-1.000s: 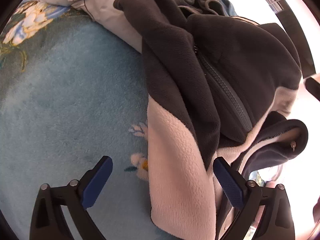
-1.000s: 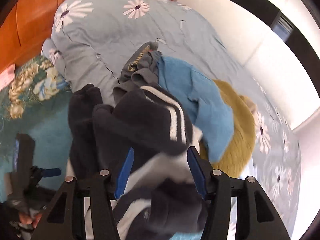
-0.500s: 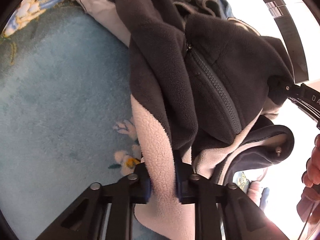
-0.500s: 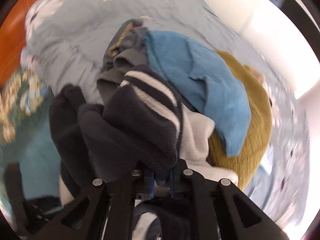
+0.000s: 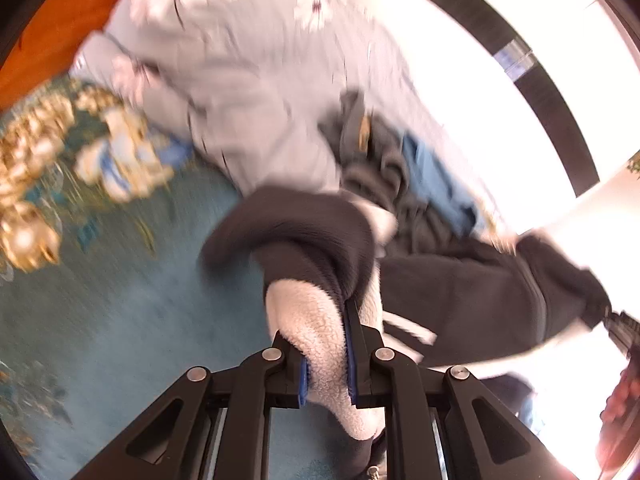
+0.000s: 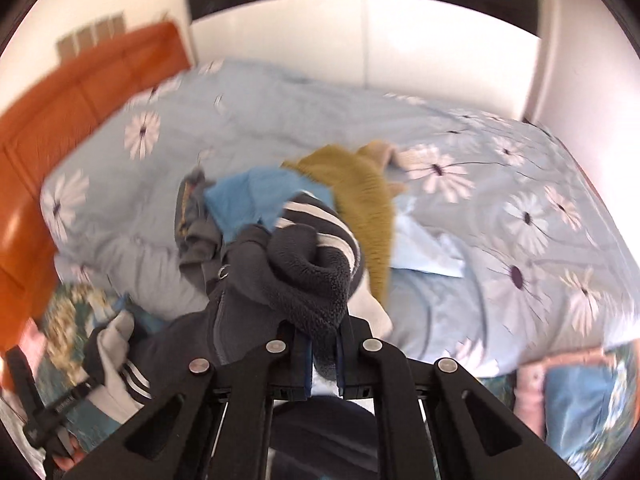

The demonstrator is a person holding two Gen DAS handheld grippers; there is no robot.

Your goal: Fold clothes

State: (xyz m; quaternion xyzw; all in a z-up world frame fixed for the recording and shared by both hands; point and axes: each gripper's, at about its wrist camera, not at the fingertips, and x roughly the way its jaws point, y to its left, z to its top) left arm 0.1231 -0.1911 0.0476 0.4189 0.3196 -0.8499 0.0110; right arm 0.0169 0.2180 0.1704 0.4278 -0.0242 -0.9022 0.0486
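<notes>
Fleece, dark grey outside and cream inside, fills the middle of the left wrist view: the fleece jacket [image 5: 460,292] is stretched between the two tools above the teal floral blanket [image 5: 120,320]. The left gripper [image 5: 326,356] is clamped on a fold of the jacket's cream lining, its blue pads pressed narrow against the pile. From that fold the dark body of the jacket, with its white stripes, runs off to the picture's right, where its far end meets the other tool at the frame edge. Beyond the jacket lies the pale blue daisy quilt [image 5: 248,72], with a grey garment [image 5: 372,160] and a blue garment [image 5: 436,176] heaped on it.

In the right wrist view the right gripper [image 6: 323,354] is pinched tight on a bunched dark edge of the jacket, whose zipper runs down to the lower left of the jaws. Past the jacket, on the quilt, lies a mustard knit [image 6: 356,192] beside the blue garment. An orange headboard [image 6: 80,112] stands behind the quilt.
</notes>
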